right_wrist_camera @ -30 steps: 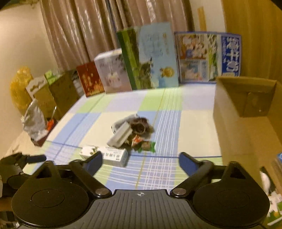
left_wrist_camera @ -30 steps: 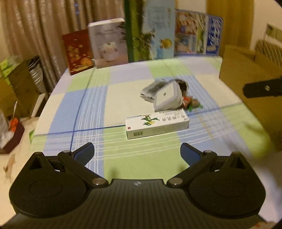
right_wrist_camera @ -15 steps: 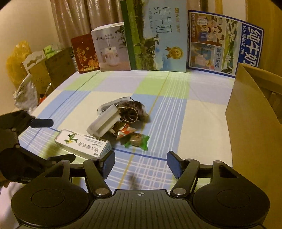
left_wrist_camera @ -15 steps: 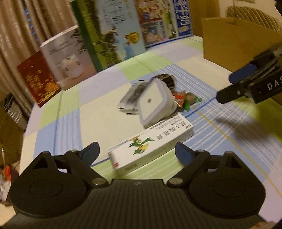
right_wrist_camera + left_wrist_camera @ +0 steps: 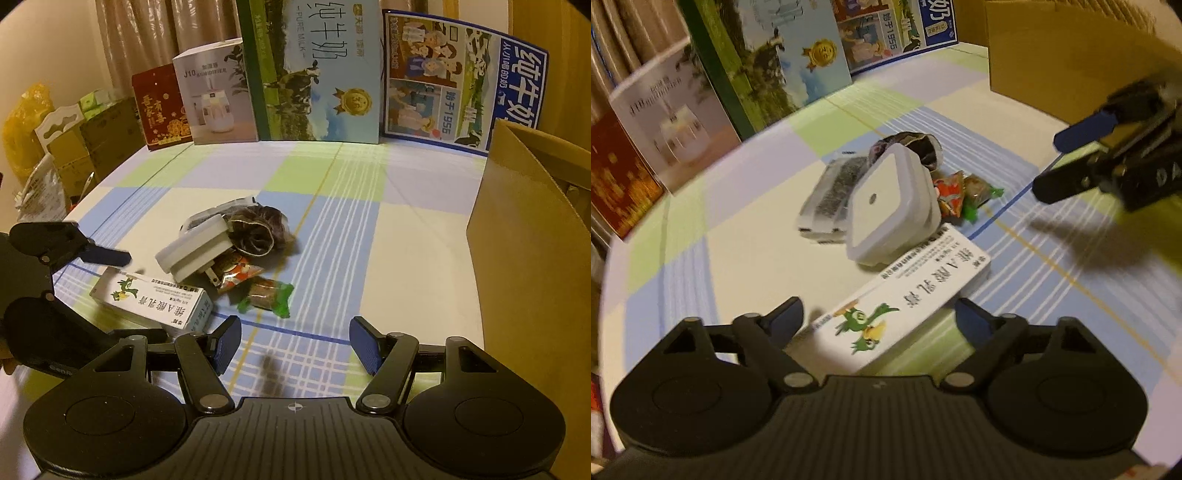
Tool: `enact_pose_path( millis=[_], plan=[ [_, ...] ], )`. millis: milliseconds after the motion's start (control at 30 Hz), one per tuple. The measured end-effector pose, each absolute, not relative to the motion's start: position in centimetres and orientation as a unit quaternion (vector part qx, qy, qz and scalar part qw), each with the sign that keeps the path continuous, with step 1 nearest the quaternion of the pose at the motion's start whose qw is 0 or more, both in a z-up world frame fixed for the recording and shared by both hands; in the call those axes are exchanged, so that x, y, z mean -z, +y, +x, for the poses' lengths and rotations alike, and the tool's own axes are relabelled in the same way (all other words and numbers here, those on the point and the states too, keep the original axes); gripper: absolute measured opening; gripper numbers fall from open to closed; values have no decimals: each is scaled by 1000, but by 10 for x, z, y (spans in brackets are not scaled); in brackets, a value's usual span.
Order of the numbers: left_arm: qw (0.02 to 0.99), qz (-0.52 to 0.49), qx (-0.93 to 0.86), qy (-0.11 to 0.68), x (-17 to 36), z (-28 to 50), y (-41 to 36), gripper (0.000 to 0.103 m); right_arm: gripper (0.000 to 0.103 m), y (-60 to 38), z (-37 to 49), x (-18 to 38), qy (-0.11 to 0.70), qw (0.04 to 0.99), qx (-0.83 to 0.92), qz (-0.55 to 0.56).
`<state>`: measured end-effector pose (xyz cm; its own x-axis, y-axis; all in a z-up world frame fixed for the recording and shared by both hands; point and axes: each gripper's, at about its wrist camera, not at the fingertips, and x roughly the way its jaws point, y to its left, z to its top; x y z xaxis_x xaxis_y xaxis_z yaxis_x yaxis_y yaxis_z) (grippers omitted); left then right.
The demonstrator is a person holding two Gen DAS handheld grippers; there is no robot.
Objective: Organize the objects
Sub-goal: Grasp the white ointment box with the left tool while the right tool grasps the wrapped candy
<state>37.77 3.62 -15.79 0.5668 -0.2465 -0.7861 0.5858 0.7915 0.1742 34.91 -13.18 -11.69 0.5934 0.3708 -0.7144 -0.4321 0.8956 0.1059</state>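
Observation:
A small pile lies mid-table: a white medicine box [image 5: 905, 306] with a green bird print, a white square plug-in device [image 5: 886, 206], a dark packet [image 5: 831, 192], a brown pouch [image 5: 916, 144] and wrapped snacks [image 5: 964, 195]. My left gripper [image 5: 882, 321] is open, its fingers either side of the box's near end. My right gripper [image 5: 295, 343] is open and empty, just short of the green-wrapped snack [image 5: 269, 295]; the box [image 5: 151, 299] lies to its left. The right gripper also shows in the left wrist view [image 5: 1067, 166].
A brown cardboard box [image 5: 524, 236] stands at the table's right side. Tall printed cartons [image 5: 314, 74] line the far edge. Bags and boxes [image 5: 55, 147] crowd the floor to the left. The checked tablecloth [image 5: 388, 229] covers the table.
My left gripper has moved forward and down until its fingers flank the medicine box. My right gripper has dropped closer to the pile.

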Motion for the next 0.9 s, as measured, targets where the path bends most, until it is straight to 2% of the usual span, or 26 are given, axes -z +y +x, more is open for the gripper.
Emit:
enact_pose_path(
  millis=[133, 333, 433, 600, 733, 900],
  plan=[
    [849, 197, 252, 420, 153, 372, 34, 62, 63, -130, 350, 117, 389, 893, -225, -38],
    [852, 155, 218, 451, 143, 359, 39, 43, 63, -130, 352, 116, 390, 892, -226, -32],
    [855, 136, 203, 457, 140, 351, 42, 40, 63, -128, 352, 115, 390, 891, -230, -31],
    [868, 142, 194, 434, 148, 345, 36, 42, 63, -123, 353, 117, 387, 891, -236, -35],
    [870, 125, 179, 441, 145, 345, 37, 34, 57, -119, 358, 121, 384, 891, -240, -38],
    [882, 97, 120, 446, 143, 338, 50, 33, 51, -118, 369, 129, 387, 890, -240, -18]
  ],
)
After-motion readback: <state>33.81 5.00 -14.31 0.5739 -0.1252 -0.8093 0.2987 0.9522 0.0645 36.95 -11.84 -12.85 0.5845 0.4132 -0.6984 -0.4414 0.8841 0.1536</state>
